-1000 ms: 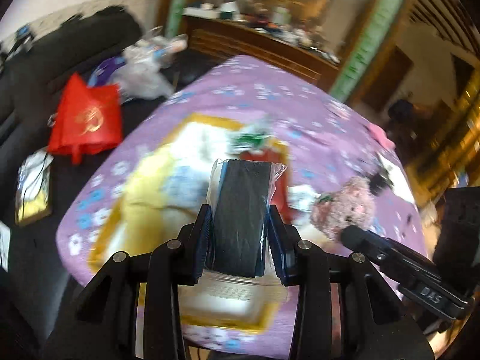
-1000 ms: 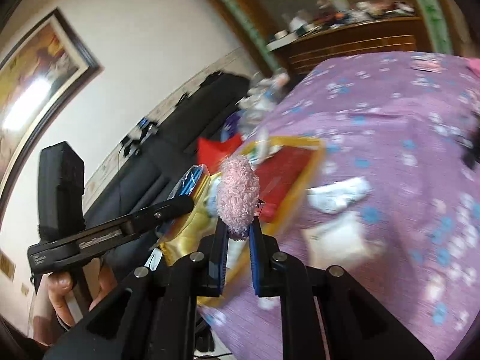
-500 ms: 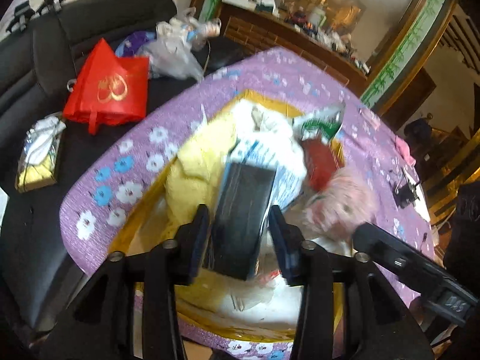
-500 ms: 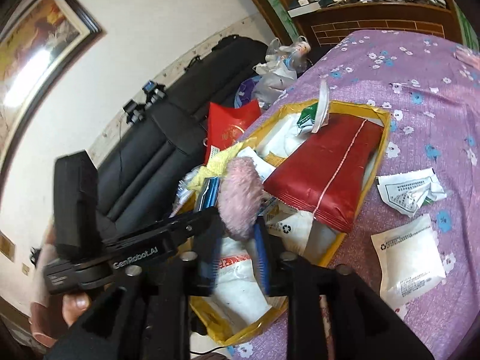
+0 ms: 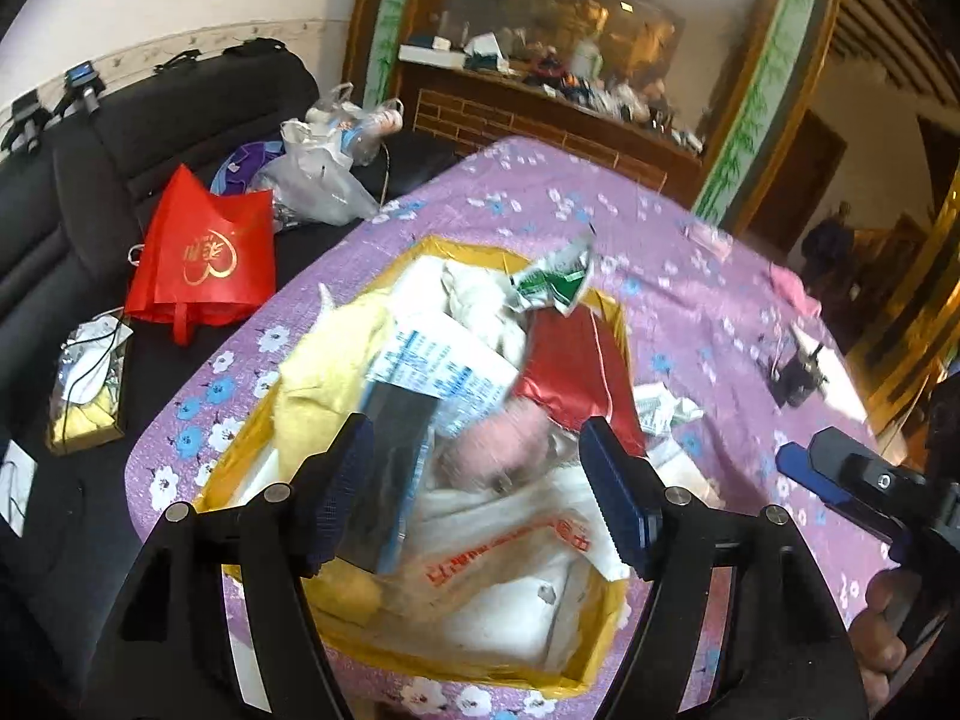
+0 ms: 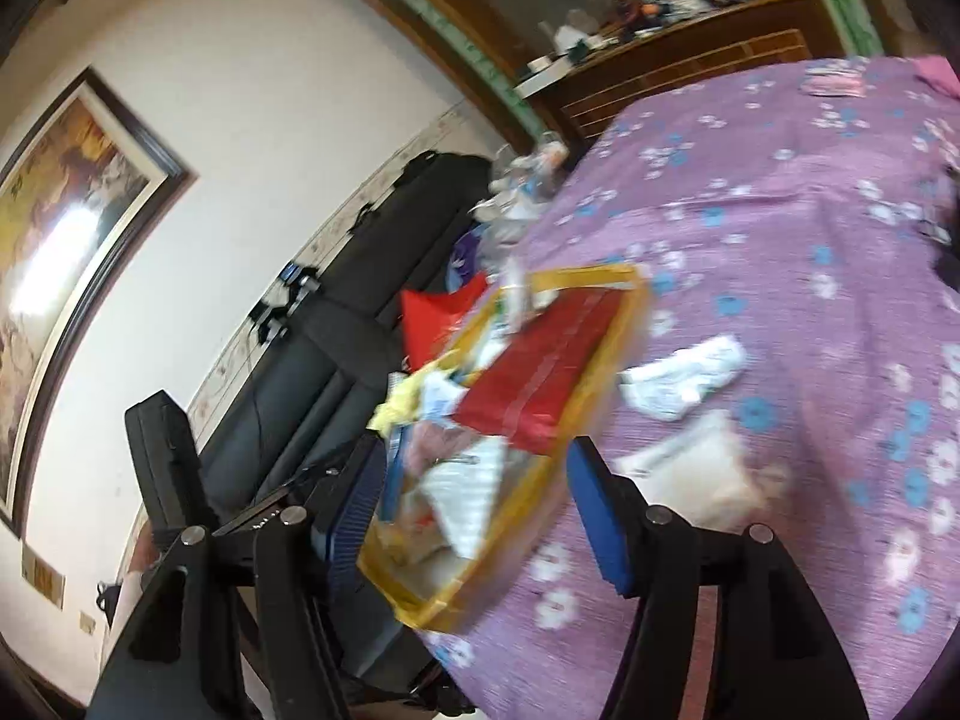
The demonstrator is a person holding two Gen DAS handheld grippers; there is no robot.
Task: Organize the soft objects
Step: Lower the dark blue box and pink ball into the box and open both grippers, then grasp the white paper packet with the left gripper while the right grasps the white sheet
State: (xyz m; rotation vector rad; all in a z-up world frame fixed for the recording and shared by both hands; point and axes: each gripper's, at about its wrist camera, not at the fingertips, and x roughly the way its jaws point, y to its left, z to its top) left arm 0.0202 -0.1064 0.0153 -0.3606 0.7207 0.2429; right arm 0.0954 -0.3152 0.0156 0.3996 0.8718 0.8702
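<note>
Both grippers are standing over the yellow box (image 5: 606, 312) on the purple flowered tablecloth (image 5: 672, 276), and both have just been opening their jaws: a second ago each was clamped on an item, now each is spread wide with nothing pressed between the pads. The left gripper (image 5: 477, 495) is releasing the dark wrapped pack (image 5: 396, 468), which is now leaning in the box just inside the left finger, touching or nearly touching that pad but no longer squeezed. The right gripper (image 6: 474, 504) is empty; the pink plush (image 5: 498, 450) it was carrying is now lying in the box, ahead of and between the left gripper's fingers, beside the red packet (image 5: 576, 372). Judgement: two soft items are being added to the box in one drop, so this placing step looks finished. Loose white sachets (image 6: 684, 378) are lying on the cloth ahead and right of the right gripper, likely the next candidates. Pose: the left gripper is pointing steeply down into the box; the right is pointing shallower, over the box's near corner, with the frame blurred.
</note>
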